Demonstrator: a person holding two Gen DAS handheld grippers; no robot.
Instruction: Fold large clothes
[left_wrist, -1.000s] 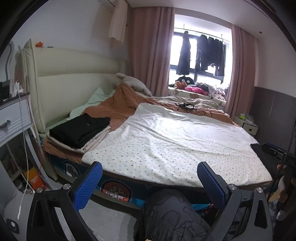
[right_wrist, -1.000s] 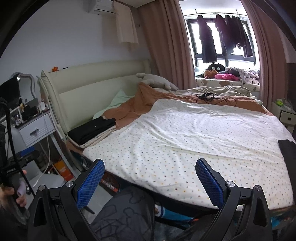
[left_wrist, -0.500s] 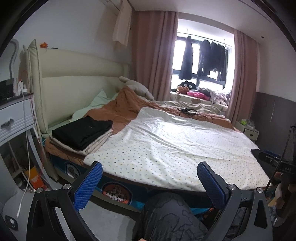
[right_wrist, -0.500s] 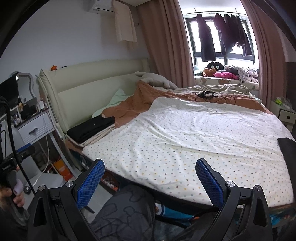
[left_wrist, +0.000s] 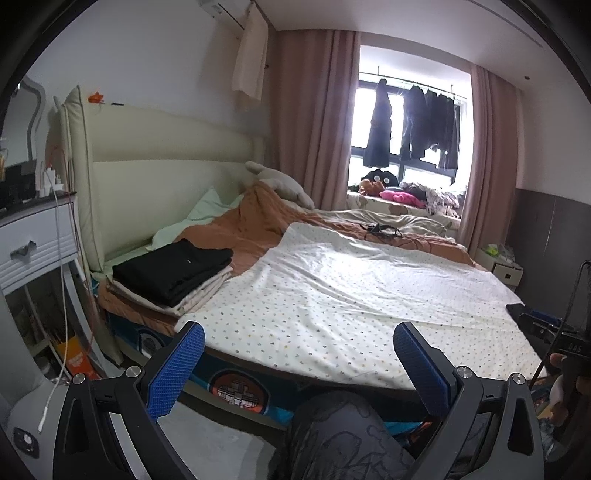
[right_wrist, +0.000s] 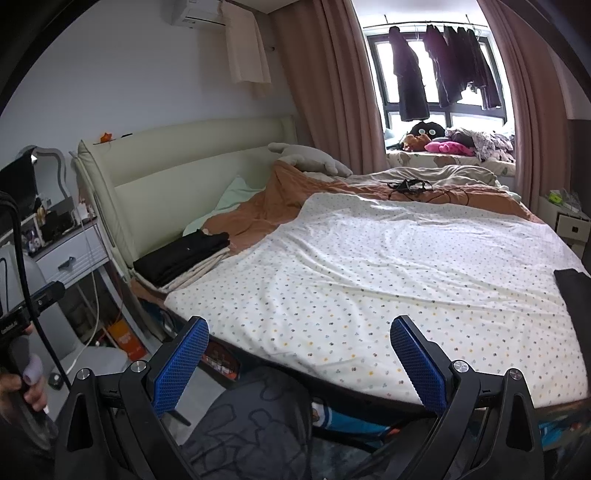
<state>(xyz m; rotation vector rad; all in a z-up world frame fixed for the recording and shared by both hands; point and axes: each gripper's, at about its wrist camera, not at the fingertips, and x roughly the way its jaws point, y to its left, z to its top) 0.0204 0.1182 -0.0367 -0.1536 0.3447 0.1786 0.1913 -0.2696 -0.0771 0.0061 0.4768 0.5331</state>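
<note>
Both grippers held off the near edge of the bed (left_wrist: 236, 373), above the person's knee (left_wrist: 343, 435). Left gripper (left_wrist: 299, 365): jaws wide apart, holding nothing. Right gripper (right_wrist: 297, 360): the same.

A folded black garment (left_wrist: 173, 267) tops a stack at the bed's left, near the headboard (left_wrist: 166, 177). Another dark garment (right_wrist: 576, 295), unfolded as far as can be seen, lies at the right edge, mostly out of frame.

Risks, as judged: a grab at the dark garment could catch the dotted sheet (right_wrist: 369, 266) beneath, dragging it. A one-layer pinch would let the cloth slump mid-fold.

No containers with visible contents; the nightstand (left_wrist: 33, 240) drawer is closed.
</note>
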